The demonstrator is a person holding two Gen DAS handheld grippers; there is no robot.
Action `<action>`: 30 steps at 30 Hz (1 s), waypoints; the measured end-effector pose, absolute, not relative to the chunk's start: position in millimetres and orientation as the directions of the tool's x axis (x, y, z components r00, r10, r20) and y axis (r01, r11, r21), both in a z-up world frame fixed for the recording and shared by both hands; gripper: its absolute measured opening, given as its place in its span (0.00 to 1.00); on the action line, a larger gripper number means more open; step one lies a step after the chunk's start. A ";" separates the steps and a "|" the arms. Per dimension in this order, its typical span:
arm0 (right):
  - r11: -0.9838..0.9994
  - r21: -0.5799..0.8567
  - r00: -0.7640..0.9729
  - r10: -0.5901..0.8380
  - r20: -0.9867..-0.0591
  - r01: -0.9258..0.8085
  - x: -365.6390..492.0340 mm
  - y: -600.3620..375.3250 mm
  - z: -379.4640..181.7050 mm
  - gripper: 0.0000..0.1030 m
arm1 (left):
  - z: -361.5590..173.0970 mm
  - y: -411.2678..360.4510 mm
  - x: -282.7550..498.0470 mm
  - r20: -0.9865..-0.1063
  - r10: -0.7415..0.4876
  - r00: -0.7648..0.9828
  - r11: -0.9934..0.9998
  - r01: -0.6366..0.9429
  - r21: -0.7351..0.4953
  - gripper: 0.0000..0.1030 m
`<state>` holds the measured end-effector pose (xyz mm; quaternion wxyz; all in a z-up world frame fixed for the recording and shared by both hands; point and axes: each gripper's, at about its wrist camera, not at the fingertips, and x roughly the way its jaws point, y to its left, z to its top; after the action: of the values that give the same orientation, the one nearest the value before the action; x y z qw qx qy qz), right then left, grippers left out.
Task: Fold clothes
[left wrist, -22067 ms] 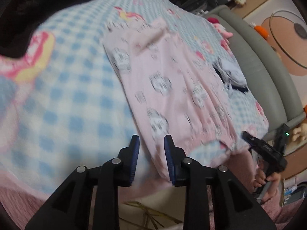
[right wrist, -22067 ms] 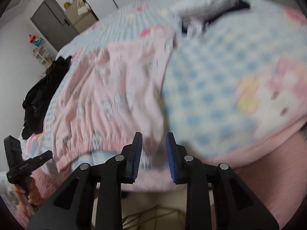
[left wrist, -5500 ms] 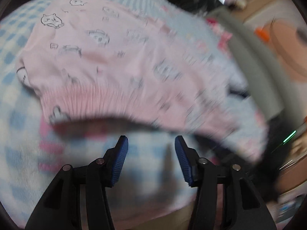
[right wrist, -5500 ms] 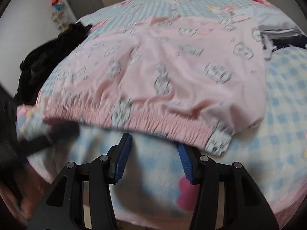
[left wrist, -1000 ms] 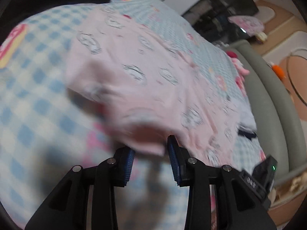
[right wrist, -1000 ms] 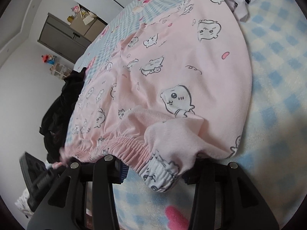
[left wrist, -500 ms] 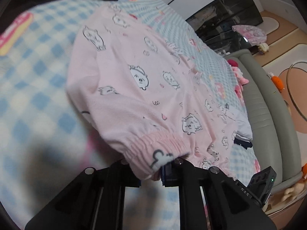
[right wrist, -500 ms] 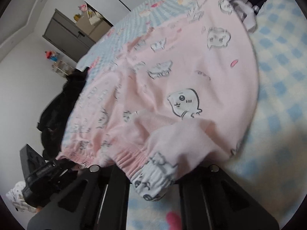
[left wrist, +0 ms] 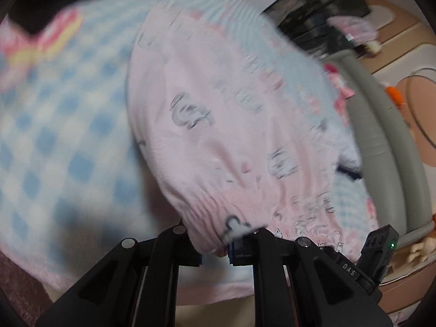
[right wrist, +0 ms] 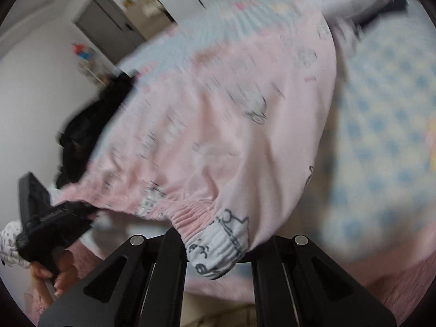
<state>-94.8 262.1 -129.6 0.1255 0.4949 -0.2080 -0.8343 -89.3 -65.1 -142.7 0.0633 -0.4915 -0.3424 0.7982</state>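
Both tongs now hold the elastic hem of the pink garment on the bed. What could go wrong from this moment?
1. The left tongs and the right tongs each pinch only the gathered hem of the pink garment, so the edge may slip out when lifted.
2. The body still lies on the checked blanket; pulling could drag and wrinkle it.
3. The grey and dark clothes lie close beside it and might be disturbed.
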 end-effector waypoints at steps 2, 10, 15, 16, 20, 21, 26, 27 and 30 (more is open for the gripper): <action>-0.869 0.494 -0.434 -0.431 -0.791 -0.036 -97.2 264.6 -142.8 0.05 | -151.9 -66.8 -88.6 -0.746 0.464 -0.478 -0.736 0.260 -0.625 0.18; -0.881 0.472 -0.410 -0.417 -0.811 -0.038 -67.7 272.8 -124.7 0.38 | -123.1 -72.2 -54.8 -0.791 0.468 -0.393 -0.810 0.167 -0.562 0.34; -0.918 0.395 -0.399 -0.378 -0.835 0.042 -47.8 261.6 -103.6 0.38 | -102.9 -86.3 -46.6 -0.794 0.450 -0.409 -0.844 0.094 -0.528 0.34; -0.921 0.384 -0.399 -0.375 -0.837 0.061 -48.8 258.0 -98.2 0.38 | -97.0 -88.7 -51.4 -0.791 0.440 -0.426 -0.851 0.083 -0.518 0.34; -0.930 0.343 -0.406 -0.366 -0.837 0.132 -63.3 243.0 -77.7 0.38 | -79.4 -107.9 -83.5 -0.794 0.356 -0.493 -0.893 0.072 -0.445 0.34; -0.934 0.325 -0.410 -0.358 -0.839 0.151 -72.8 236.9 -72.1 0.38 | -76.7 -112.1 -96.3 -0.796 0.343 -0.499 -0.899 0.071 -0.432 0.34; -0.932 0.278 -0.412 -0.354 -0.840 0.234 -114.2 203.1 -43.2 0.38 | -58.7 -109.1 -157.0 -0.781 0.327 -0.532 -0.923 -0.003 -0.385 0.34; -0.927 0.282 -0.409 -0.364 -0.837 0.249 -121.4 195.6 -37.2 0.38 | -59.8 -105.2 -169.2 -0.780 0.344 -0.523 -0.923 -0.035 -0.384 0.35; -0.899 0.340 -0.376 -0.427 -0.822 0.277 -136.6 177.8 -24.0 0.38 | -82.5 -85.0 -196.1 -0.815 0.358 -0.456 -0.926 -0.063 -0.371 0.37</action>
<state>-136.6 177.8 -24.0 0.2131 0.5161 -0.0728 -0.8264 -196.1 -85.0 -82.5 0.1251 -0.5064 -0.1454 0.8407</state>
